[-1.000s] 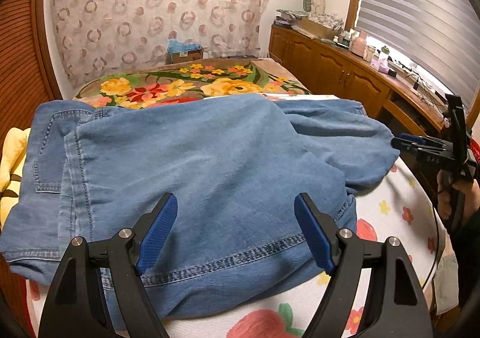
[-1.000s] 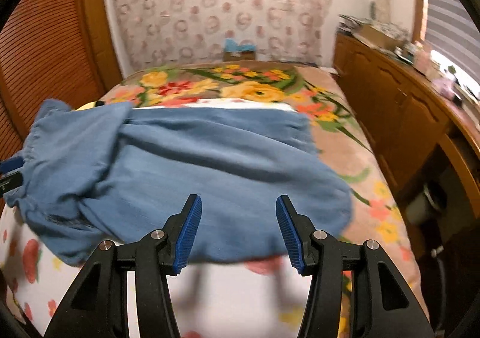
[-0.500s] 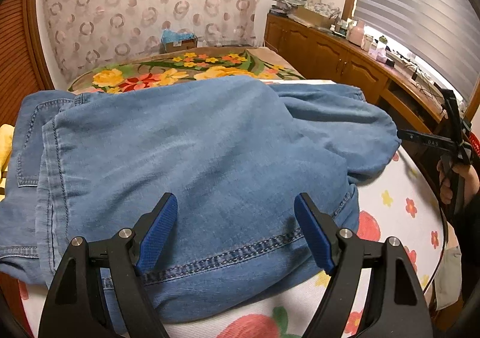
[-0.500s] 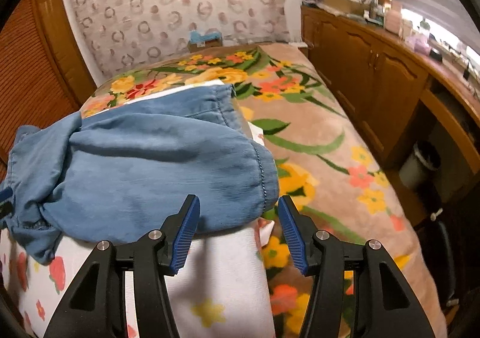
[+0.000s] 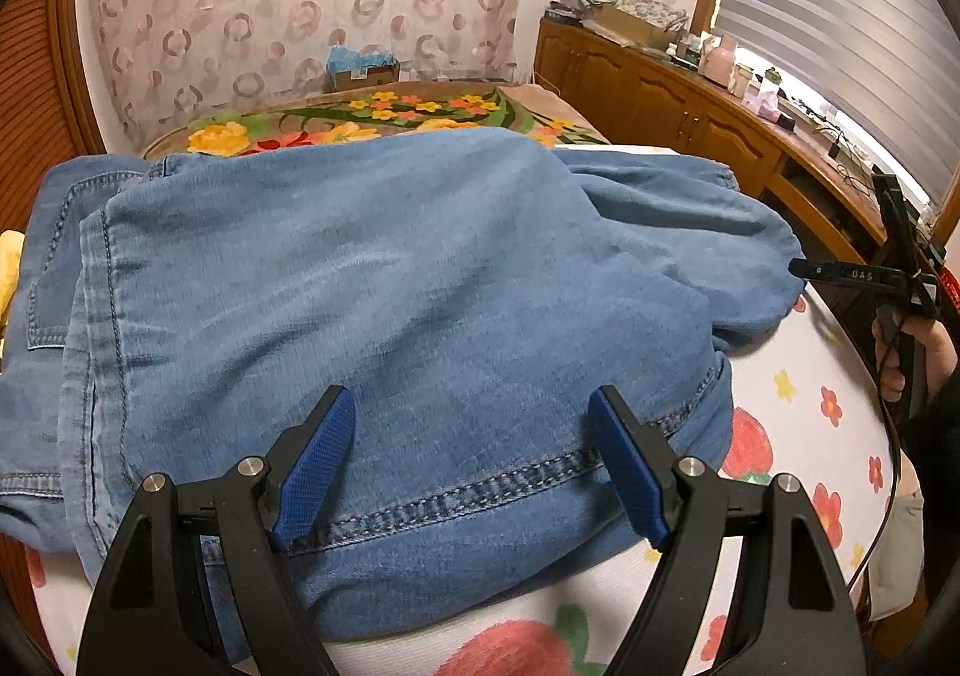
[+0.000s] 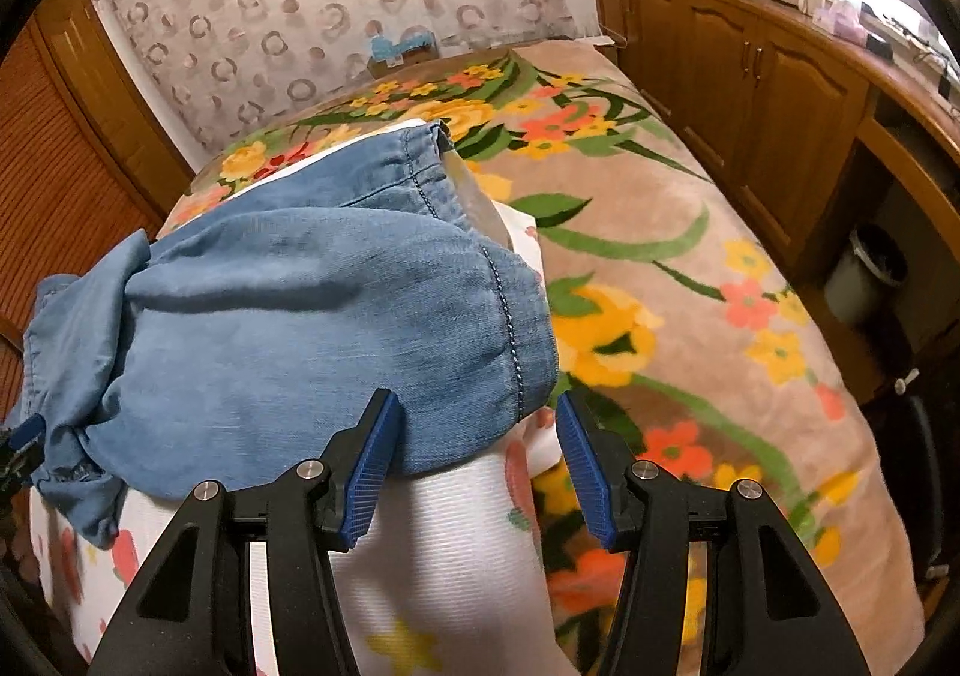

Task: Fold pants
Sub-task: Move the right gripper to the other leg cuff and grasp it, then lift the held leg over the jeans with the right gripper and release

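Blue denim pants (image 5: 384, 292) lie folded in a loose heap on a white flowered cloth (image 5: 798, 394). My left gripper (image 5: 474, 460) is open and empty, its fingers hovering over the near stitched edge of the pants. In the right wrist view the leg ends with stitched hems (image 6: 336, 316) lie on the cloth's corner. My right gripper (image 6: 474, 460) is open and empty, just in front of the nearest hem. It also shows at the right edge of the left wrist view (image 5: 864, 274), held by a hand.
The white cloth (image 6: 444, 556) covers a raised surface on a floral blanket (image 6: 660, 280). Wooden cabinets (image 6: 780, 70) run along the right, with a bin (image 6: 864, 274) below. A yellow item (image 5: 9, 268) lies at the left edge. A box (image 5: 360, 67) stands by the far wall.
My right gripper has swung right along the pants, from over the middle of the legs to the hem end. My left gripper has moved in slightly closer and stayed open.
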Motion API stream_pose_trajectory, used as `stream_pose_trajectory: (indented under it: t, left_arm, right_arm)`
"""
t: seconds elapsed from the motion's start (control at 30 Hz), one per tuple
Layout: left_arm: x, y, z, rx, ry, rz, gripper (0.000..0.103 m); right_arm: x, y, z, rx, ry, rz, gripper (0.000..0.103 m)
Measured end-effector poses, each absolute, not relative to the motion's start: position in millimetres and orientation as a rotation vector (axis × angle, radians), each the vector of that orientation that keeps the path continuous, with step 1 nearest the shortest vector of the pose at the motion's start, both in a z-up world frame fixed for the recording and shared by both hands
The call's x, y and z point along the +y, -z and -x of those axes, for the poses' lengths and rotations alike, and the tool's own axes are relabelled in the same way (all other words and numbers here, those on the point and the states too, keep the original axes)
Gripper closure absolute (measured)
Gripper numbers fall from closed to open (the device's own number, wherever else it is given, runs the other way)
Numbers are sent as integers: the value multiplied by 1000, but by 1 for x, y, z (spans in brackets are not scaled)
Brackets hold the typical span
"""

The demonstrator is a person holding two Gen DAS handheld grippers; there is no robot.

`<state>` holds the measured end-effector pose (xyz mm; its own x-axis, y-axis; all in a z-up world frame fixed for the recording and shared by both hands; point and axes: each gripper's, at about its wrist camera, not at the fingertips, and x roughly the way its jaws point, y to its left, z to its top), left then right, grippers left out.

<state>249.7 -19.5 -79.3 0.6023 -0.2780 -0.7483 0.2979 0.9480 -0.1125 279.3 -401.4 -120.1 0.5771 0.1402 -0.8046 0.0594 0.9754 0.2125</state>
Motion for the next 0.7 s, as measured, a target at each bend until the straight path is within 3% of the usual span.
stream_pose_trajectory:
  t: [0.07,0.13,0.2,0.3,0.7]
  left_arm:
    - [-19,79,-250,861,332,-25,22]
    - [-19,80,-250,861,332,-23,22]
    - [-18,80,-248,858,331,-22,22]
    - [-16,78,-246,852,329,-19,22]
    - [-5,63,-231,810,315,3,22]
  right_arm:
    - [-403,122,-279,964,-64,-242,48]
    - [-402,121,-278,961,-72,-248,59]
    - [-404,119,-275,950,-72,-249,79]
    - [-399,112,-269,914,-75,-246,95]
    - [-370,51,-233,701,-171,-189,97]
